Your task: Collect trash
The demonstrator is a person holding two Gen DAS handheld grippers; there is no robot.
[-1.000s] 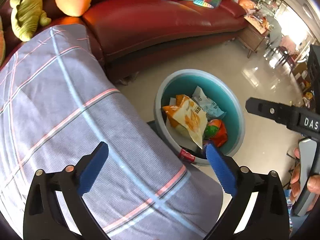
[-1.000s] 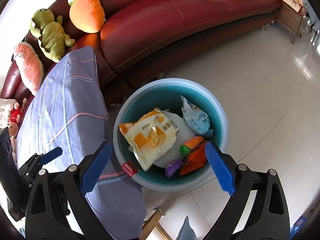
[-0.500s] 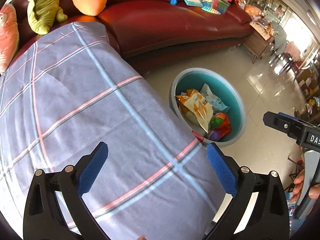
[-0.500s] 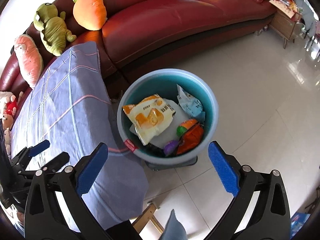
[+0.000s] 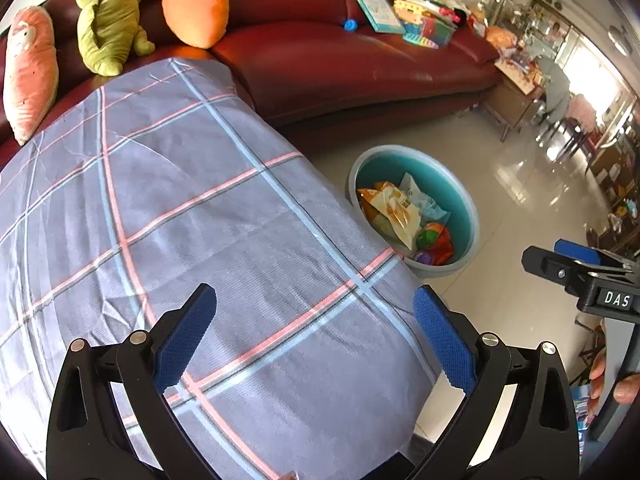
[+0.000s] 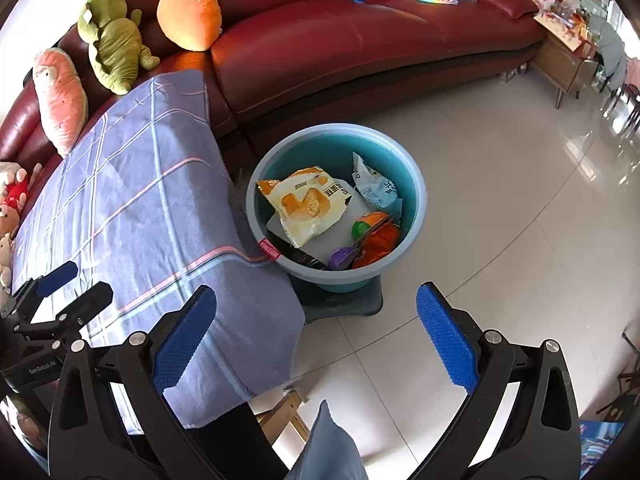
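Trash sat collected in the basin while I held both tools empty.

From my left, the left gripper [image 5: 314,334] hung spread wide over the plaid tablecloth [image 5: 192,208], pinching nothing; just past the cloth's edge stood the teal basin [image 6: 414,184] on the tiled floor, holding the yellow snack bag [image 6: 308,204], a pale blue wrapper [image 6: 374,192] and an orange wrapper [image 6: 380,236] (partly under the others); my right gripper [image 6: 316,334] was also spread wide, above the floor near the basin.
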